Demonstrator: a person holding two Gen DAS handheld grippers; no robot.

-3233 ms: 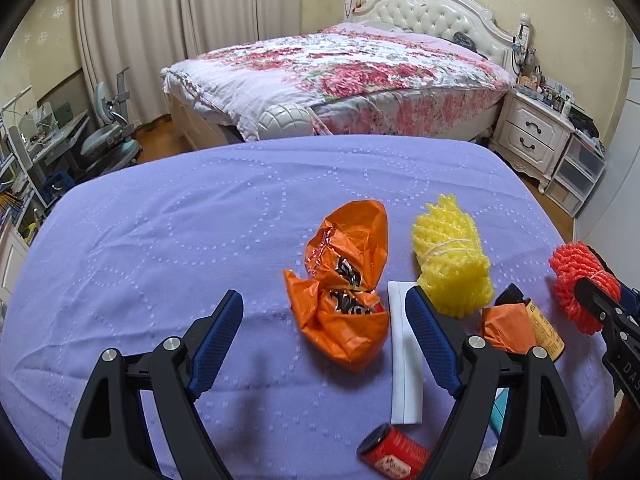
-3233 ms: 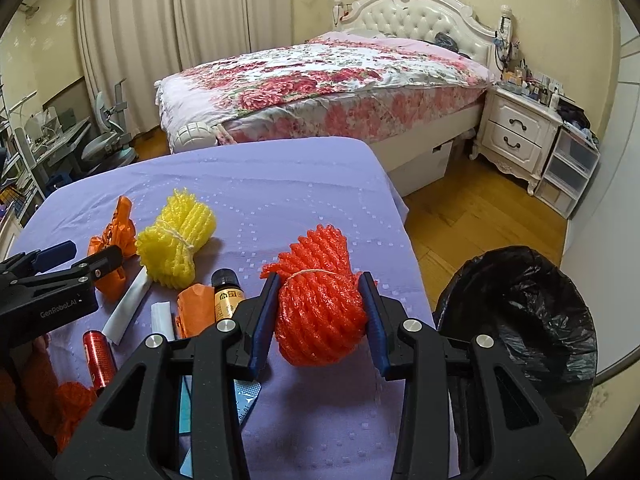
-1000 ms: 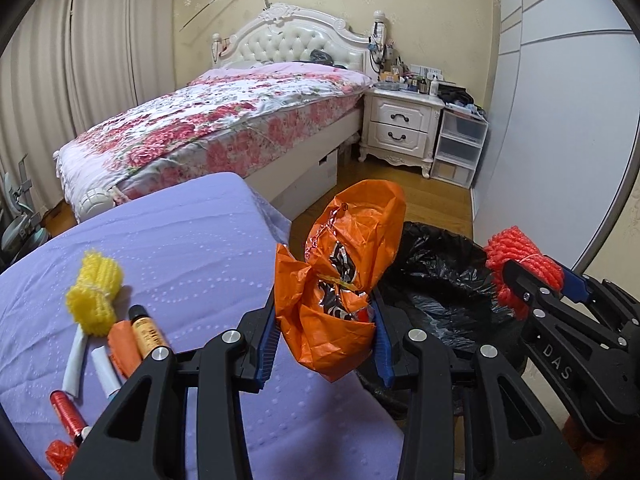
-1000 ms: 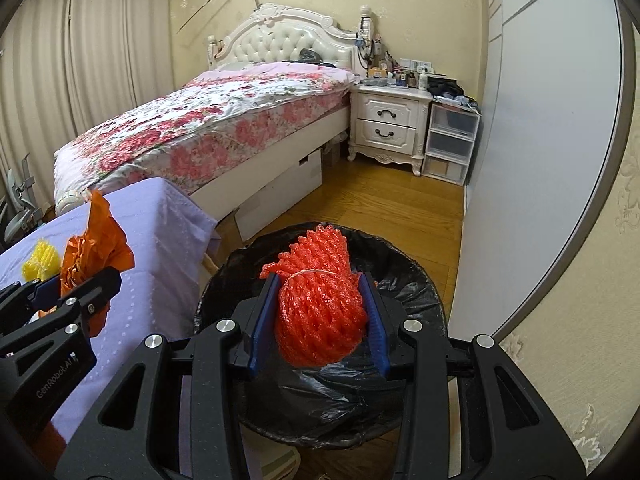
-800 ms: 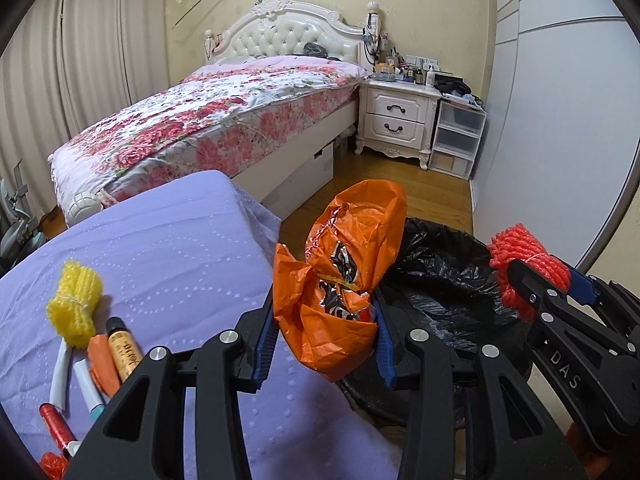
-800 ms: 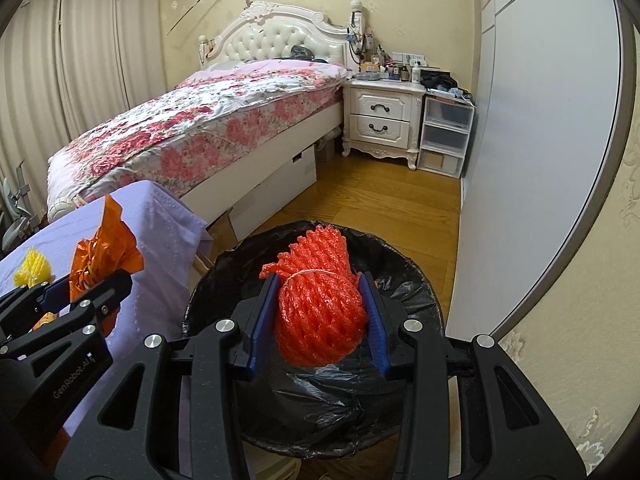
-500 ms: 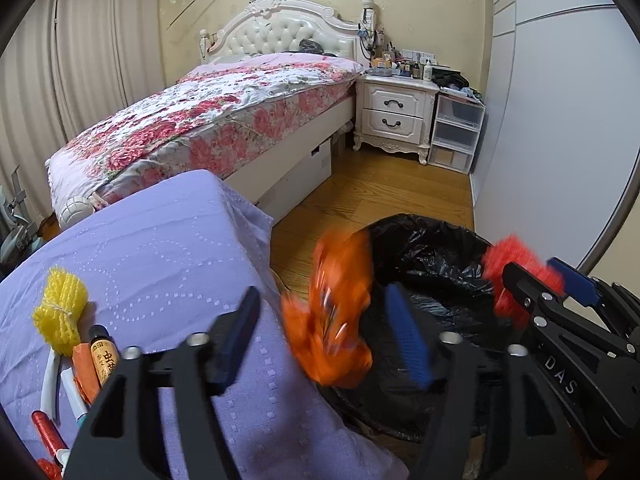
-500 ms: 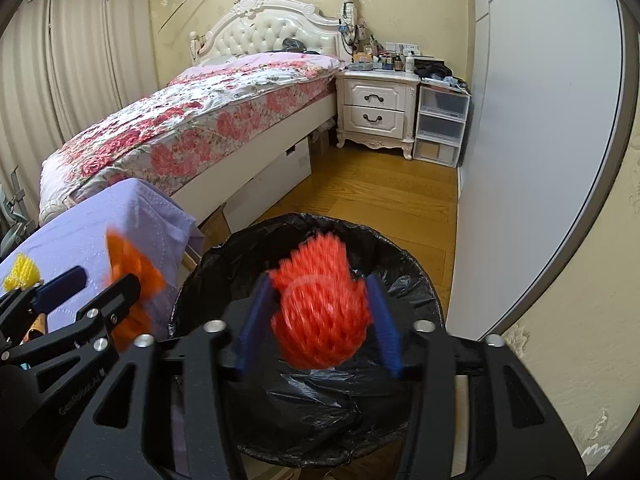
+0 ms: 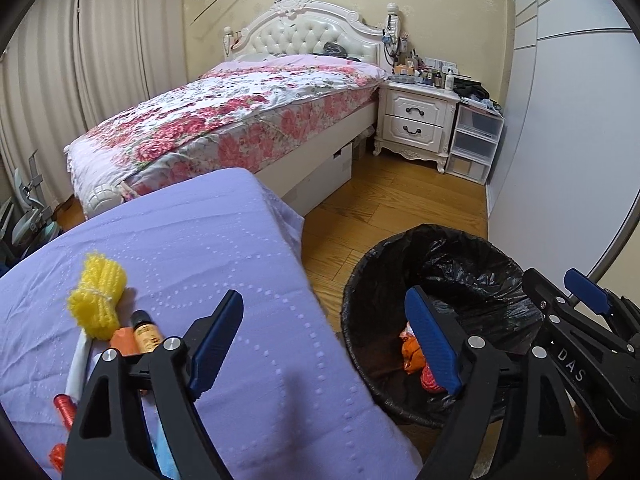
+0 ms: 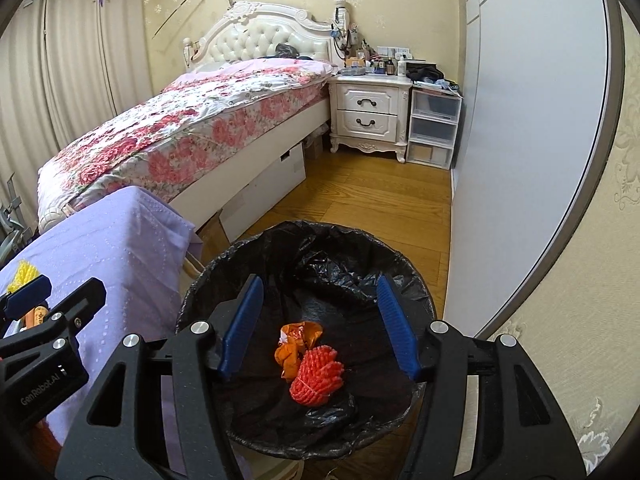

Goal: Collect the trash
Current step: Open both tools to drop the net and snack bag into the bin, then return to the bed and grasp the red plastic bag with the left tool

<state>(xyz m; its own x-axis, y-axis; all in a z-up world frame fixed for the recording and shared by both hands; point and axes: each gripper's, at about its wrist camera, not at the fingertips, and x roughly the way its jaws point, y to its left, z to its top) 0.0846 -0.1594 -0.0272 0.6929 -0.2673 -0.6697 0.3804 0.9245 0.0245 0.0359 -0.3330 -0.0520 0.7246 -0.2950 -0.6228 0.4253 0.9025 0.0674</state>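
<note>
Both grippers, left (image 9: 324, 336) and right (image 10: 320, 324), are being held fingers apart, just opened, empty, over the trash bin (image 10: 208, 280); orange wrapper (image 10: 296, 340) and red foam net (image 10: 318, 376) are lying inside.

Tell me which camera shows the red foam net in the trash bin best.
The right wrist view: the red foam net lies fully visible on the bin liner, beside the orange wrapper. The left wrist view shows only a red sliver behind a jaw.
</note>
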